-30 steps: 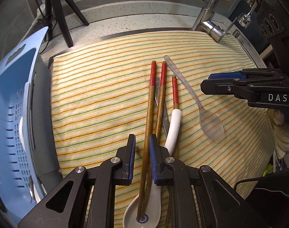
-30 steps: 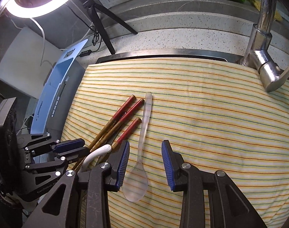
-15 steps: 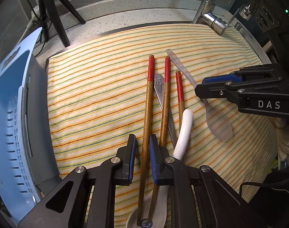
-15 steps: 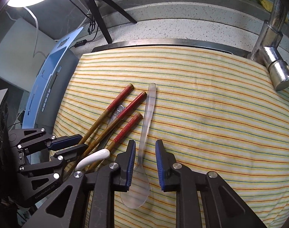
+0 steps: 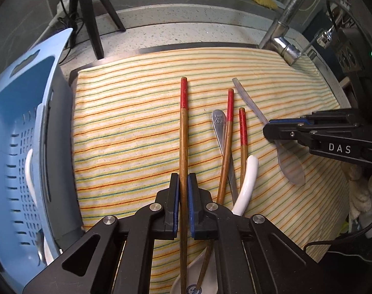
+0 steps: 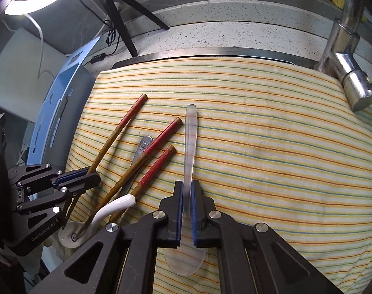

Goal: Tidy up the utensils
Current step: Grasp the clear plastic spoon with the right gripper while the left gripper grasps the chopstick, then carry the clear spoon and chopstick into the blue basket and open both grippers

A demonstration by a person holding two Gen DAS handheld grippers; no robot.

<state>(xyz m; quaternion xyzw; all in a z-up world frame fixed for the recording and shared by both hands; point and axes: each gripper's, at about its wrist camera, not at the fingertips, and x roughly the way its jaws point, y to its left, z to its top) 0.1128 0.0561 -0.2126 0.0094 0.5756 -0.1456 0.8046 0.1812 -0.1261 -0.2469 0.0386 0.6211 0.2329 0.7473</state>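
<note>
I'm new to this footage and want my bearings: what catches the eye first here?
Two black grippers, each clamped on a utensil over the striped cloth: the left gripper on a red-tipped chopstick, the right gripper on a clear plastic spoon. Between them lie two more chopsticks, a metal utensil handle and a white ceramic spoon; a blue basket stands at the cloth's left.

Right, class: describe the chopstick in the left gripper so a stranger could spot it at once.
Find the striped cloth beside the blue basket. The chopstick lies nearest that basket, apart from the other two, and alone is pinched in the left gripper.
</note>
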